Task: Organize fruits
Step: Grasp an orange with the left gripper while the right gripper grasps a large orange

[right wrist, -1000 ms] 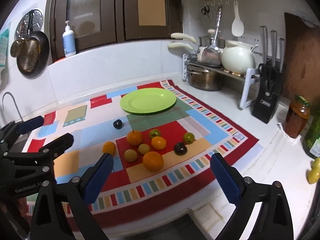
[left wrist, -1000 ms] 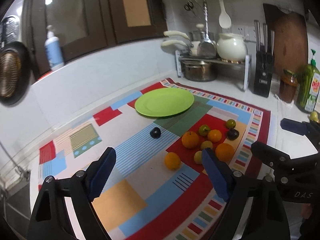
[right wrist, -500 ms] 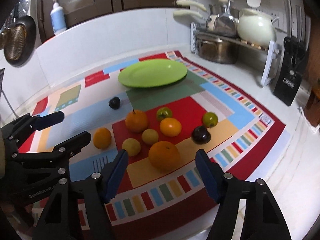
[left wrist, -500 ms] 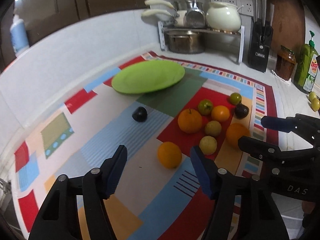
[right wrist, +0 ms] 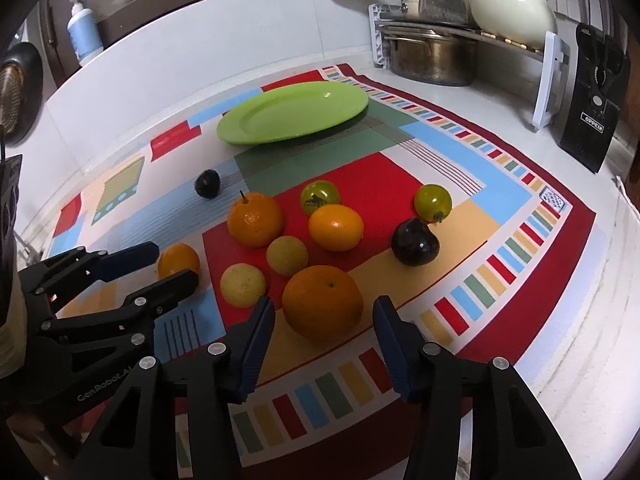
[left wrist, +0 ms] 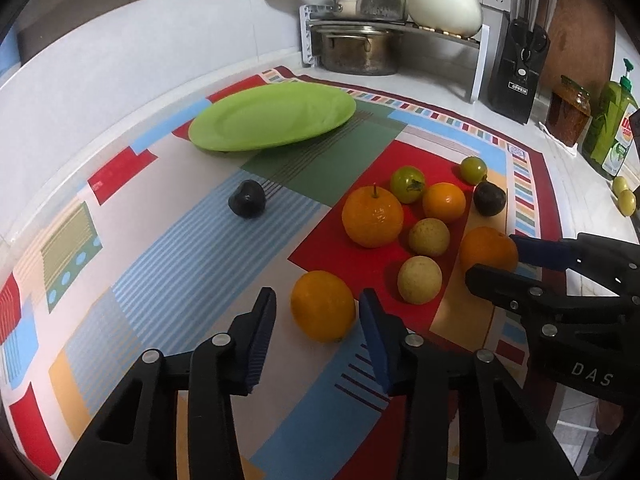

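Several fruits lie on a patchwork mat: oranges, yellow and green fruits, dark plums. A green plate (left wrist: 272, 116) sits empty at the back; it also shows in the right wrist view (right wrist: 292, 114). My left gripper (left wrist: 316, 312) is open, its pads on either side of a small orange (left wrist: 322, 306), not touching it. My right gripper (right wrist: 323, 320) is open around a large orange (right wrist: 322, 300), pads just beside it. One dark plum (left wrist: 247, 199) lies apart toward the plate.
A rack with pots (left wrist: 360, 50) and a cream pot stands at the back. A knife block (left wrist: 518, 68), a jar (left wrist: 568, 110) and a green soap bottle (left wrist: 610, 128) line the right. Two yellow fruits (left wrist: 624, 196) lie off the mat.
Both grippers have come down and forward toward the fruits. Their jaws have narrowed, the left now framing the small orange, the right framing the large orange.
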`<state>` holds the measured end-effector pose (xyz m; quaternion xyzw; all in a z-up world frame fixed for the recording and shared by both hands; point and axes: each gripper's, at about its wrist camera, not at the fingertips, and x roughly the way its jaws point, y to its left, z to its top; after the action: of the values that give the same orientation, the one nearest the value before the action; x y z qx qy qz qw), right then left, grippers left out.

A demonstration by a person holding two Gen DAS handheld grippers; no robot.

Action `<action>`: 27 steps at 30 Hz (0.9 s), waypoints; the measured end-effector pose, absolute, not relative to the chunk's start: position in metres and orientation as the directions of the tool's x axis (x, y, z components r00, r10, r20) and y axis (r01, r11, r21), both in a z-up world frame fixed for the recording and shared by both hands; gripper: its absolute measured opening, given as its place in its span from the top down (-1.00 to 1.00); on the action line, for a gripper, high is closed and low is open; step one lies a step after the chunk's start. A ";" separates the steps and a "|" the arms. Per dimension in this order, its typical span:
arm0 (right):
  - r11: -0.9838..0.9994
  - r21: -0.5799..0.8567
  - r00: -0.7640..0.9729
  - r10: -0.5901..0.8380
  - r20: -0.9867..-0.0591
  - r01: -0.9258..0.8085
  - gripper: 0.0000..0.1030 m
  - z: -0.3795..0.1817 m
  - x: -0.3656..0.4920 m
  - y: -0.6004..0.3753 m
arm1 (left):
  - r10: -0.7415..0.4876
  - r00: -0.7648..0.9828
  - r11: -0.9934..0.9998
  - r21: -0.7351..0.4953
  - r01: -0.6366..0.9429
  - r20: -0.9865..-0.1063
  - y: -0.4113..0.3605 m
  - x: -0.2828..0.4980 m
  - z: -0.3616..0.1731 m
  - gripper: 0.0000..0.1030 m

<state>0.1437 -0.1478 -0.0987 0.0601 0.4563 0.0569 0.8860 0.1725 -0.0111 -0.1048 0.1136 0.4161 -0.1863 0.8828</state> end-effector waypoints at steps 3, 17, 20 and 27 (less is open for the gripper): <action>0.986 0.162 0.570 0.160 -0.806 -0.047 0.09 -0.101 0.145 -0.147 | -0.245 0.576 0.905 0.029 0.425 -0.780 -0.011 0.175 -0.106 0.31; 0.989 0.140 0.583 0.145 -0.800 -0.054 0.17 -0.095 0.146 -0.147 | -0.260 0.586 0.899 0.028 0.437 -0.768 -0.011 0.174 -0.100 0.35; 0.990 0.133 0.590 0.139 -0.795 -0.055 0.17 -0.087 0.146 -0.147 | -0.270 0.594 0.900 0.020 0.434 -0.758 -0.010 0.174 -0.092 0.35; 0.985 0.142 0.609 0.173 -0.774 -0.099 0.17 -0.067 0.152 -0.148 | -0.284 0.622 0.912 -0.005 0.411 -0.730 -0.011 0.175 -0.071 0.35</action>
<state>0.1516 -0.1475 -0.0665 0.0426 0.4353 0.0759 0.8960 0.1755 -0.0107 -0.0712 0.0814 0.3893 -0.1936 0.8969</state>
